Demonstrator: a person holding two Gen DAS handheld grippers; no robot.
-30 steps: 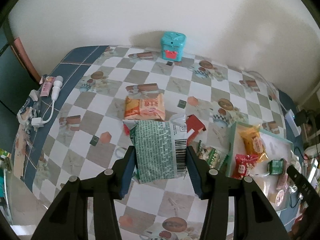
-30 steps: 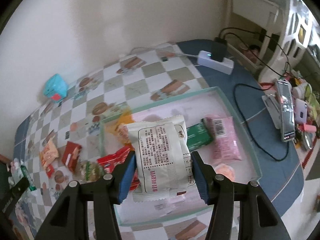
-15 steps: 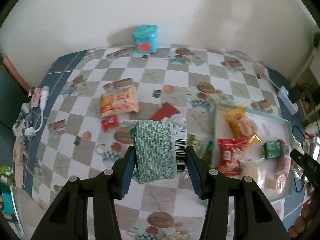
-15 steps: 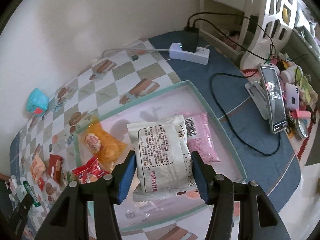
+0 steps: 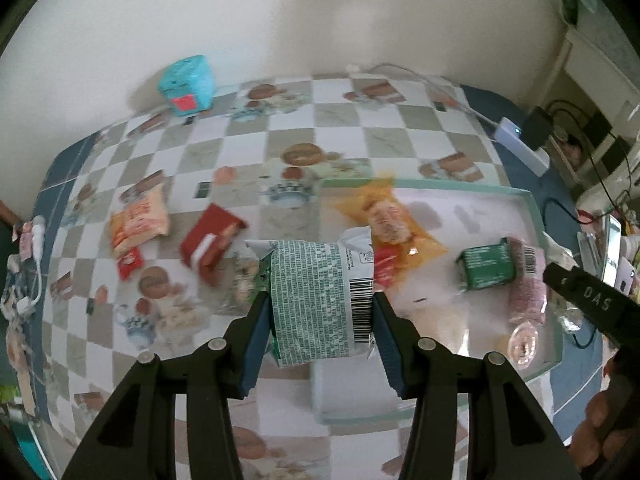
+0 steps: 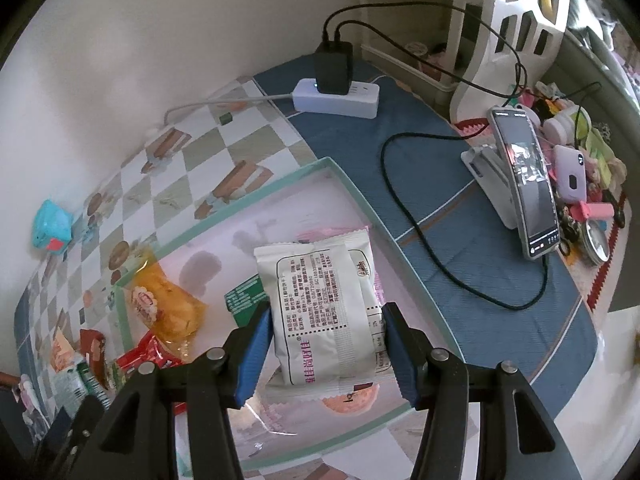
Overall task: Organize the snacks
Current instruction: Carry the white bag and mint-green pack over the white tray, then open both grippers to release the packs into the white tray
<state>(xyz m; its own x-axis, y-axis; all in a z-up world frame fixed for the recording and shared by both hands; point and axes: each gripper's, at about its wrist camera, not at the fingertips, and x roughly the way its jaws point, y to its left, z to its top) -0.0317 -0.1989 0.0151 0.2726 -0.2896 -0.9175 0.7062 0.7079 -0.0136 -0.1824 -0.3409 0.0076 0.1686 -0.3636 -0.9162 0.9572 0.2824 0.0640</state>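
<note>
My left gripper (image 5: pixel 322 316) is shut on a green-printed snack packet (image 5: pixel 320 300) and holds it above the tray's near left corner. My right gripper (image 6: pixel 326 332) is shut on a white snack packet (image 6: pixel 326 308), held over the green-rimmed white tray (image 6: pixel 256 198). The tray (image 5: pixel 534 208) holds a yellow packet (image 5: pixel 390 220), a green packet (image 5: pixel 486 268), a pink packet (image 5: pixel 526 288) and a red packet (image 6: pixel 152 354). On the checkered table lie an orange packet (image 5: pixel 138 222) and a red box (image 5: pixel 210 242).
A teal toy box (image 5: pixel 186 84) stands by the wall. A power strip with charger (image 6: pixel 336 94), black cables (image 6: pixel 428 236), a phone on a stand (image 6: pixel 524 184) and small clutter (image 6: pixel 580 160) lie right of the tray. Cables and small items (image 5: pixel 28 256) lie at the table's left edge.
My left gripper has swung right with its green packet, from over the loose snacks to the tray's edge. My right gripper has drifted right over the tray, packet still held.
</note>
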